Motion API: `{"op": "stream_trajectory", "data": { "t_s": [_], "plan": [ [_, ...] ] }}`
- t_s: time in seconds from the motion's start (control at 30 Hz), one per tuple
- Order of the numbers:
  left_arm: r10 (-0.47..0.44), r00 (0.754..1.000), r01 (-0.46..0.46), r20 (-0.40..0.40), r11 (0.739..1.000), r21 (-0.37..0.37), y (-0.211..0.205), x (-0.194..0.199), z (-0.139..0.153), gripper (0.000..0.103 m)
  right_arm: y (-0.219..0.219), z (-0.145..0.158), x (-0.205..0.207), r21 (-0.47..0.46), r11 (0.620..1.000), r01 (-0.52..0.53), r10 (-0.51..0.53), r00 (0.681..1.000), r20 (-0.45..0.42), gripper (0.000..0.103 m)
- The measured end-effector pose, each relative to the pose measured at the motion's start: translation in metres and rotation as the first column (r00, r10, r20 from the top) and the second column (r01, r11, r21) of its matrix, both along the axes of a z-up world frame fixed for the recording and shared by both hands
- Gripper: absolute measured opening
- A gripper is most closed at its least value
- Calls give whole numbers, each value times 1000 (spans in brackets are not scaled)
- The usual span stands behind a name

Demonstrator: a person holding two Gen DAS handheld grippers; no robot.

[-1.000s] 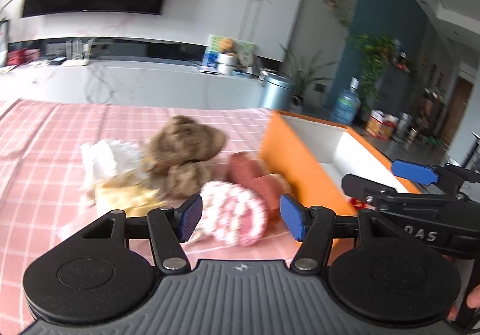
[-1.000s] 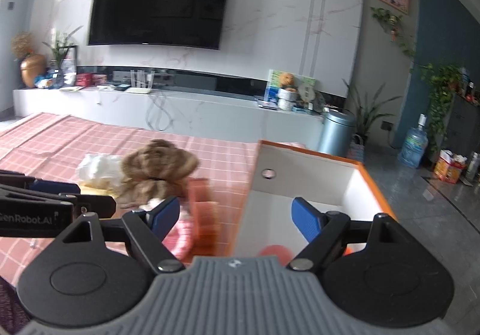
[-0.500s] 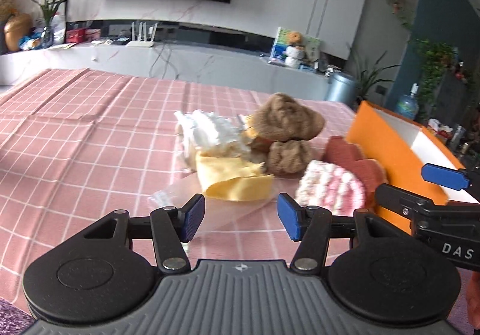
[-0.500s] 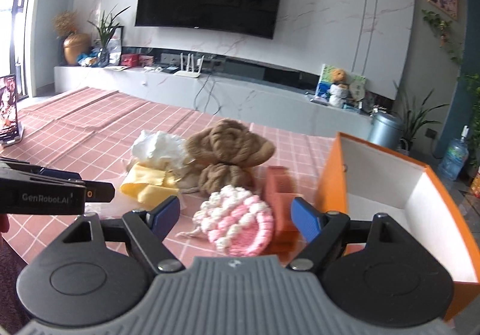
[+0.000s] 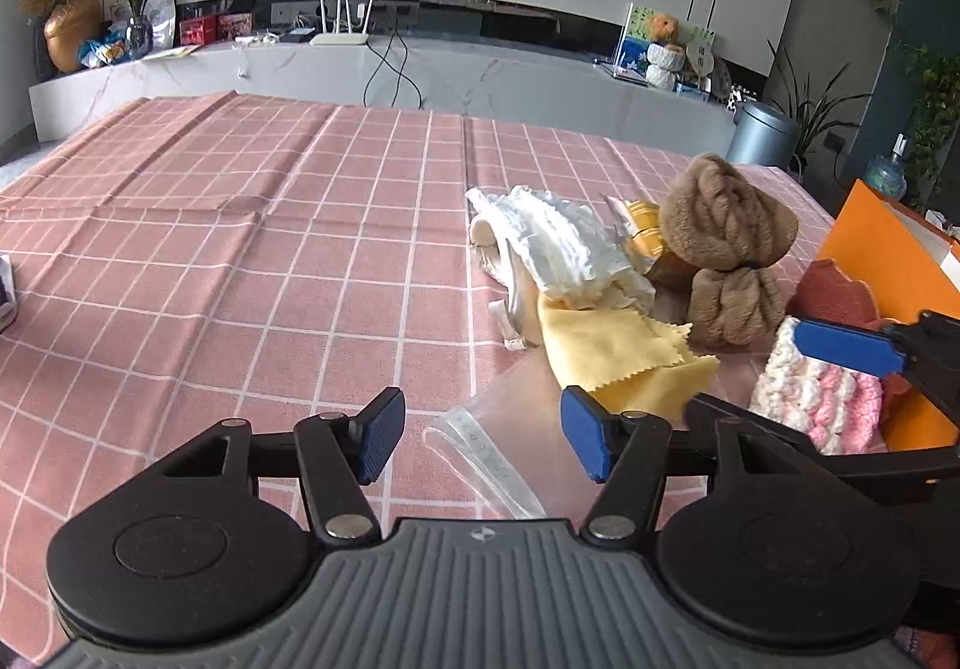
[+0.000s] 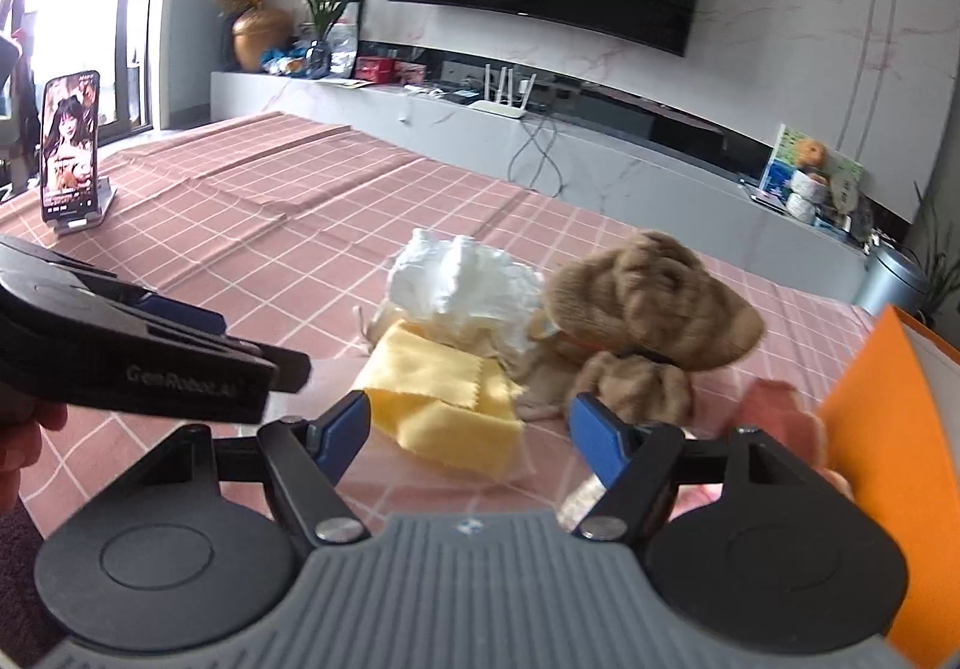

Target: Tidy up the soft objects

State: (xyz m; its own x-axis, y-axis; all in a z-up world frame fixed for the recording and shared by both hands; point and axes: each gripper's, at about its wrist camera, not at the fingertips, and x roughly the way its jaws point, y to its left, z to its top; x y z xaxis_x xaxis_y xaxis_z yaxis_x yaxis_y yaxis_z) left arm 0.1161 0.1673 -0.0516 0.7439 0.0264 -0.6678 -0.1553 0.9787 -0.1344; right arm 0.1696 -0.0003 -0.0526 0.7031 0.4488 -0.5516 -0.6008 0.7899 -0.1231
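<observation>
A pile of soft things lies on the pink checked tablecloth (image 5: 240, 261): a brown plush knot (image 5: 729, 243) (image 6: 648, 309), a white crumpled cloth (image 5: 552, 243) (image 6: 462, 282), a yellow cloth (image 5: 618, 351) (image 6: 444, 405), a pink-and-white crocheted piece (image 5: 822, 396) and a red scalloped piece (image 5: 834, 288) (image 6: 774, 411). My left gripper (image 5: 480, 435) is open and empty, above a clear plastic bag (image 5: 486, 450) in front of the pile. My right gripper (image 6: 468, 429) is open and empty, just before the yellow cloth.
An orange box (image 5: 894, 267) (image 6: 888, 429) stands at the right of the pile. A phone on a stand (image 6: 69, 150) sits at the table's far left. A TV console (image 5: 390, 69) runs behind the table.
Both grippers have swung left, away from the orange box. The pile now sits right of centre in the left view. Both stay open.
</observation>
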Motion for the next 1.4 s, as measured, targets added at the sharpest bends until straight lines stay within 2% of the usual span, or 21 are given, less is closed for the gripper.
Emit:
{"op": "stream_trajectory", "data": {
  "t_s": [0.17, 0.23, 0.27, 0.33, 0.37, 0.47, 0.6, 0.67, 0.73, 0.77, 1.03, 1.2, 1.4],
  "plan": [
    [-15, 1000, 15, -17, 1000, -18, 12, 11, -11, 67, 21, -15, 20, -37, 998, -49, 49, 999, -5, 68],
    [-19, 1000, 18, -21, 999, -41, 16, 14, -15, 67, 27, -22, 28, -42, 997, -57, 57, 998, -17, 62],
    [-20, 999, 19, -25, 998, -57, 18, 16, -16, 64, 30, -25, 32, -42, 997, -62, 60, 998, -31, 60],
    [-22, 999, 20, -30, 997, -70, 17, 18, -20, 58, 33, -32, 38, -42, 997, -68, 65, 996, -64, 47],
    [-26, 999, 23, -30, 997, -70, 17, 18, -21, 54, 34, -35, 41, -41, 997, -69, 66, 994, -83, 44],
    [-40, 998, 37, -42, 997, -64, 13, 19, -26, 42, 32, -43, 46, -29, 997, -72, 67, 988, -142, 20],
    [-61, 998, 60, -35, 998, -11, 3, 19, -26, 31, 29, -46, 44, -3, 997, -77, 75, 985, -152, 7],
    [-71, 997, 72, -37, 997, 23, -4, 19, -27, 19, 30, -46, 43, -5, 997, -82, 80, 985, -152, 0],
    [-67, 997, 68, -38, 997, 33, -7, 19, -26, 4, 29, -44, 43, -3, 997, -75, 73, 985, -155, 0],
    [-62, 997, 63, -36, 998, 30, -7, 17, -26, 2, 27, -43, 43, 5, 998, -65, 65, 986, -155, 0],
    [-31, 999, 32, -17, 998, 57, -12, 0, -13, 0, 2, -20, 23, 34, 999, -29, 32, 994, -106, 0],
    [34, 999, -32, -32, 997, 66, -14, -16, -5, 0, -20, -10, 8, 42, 999, 18, -15, 997, -82, 0],
    [61, 998, -61, 15, 997, 55, -16, -32, 11, 0, -39, 7, -9, 81, 996, 36, -31, 998, -54, 0]
  ]
}}
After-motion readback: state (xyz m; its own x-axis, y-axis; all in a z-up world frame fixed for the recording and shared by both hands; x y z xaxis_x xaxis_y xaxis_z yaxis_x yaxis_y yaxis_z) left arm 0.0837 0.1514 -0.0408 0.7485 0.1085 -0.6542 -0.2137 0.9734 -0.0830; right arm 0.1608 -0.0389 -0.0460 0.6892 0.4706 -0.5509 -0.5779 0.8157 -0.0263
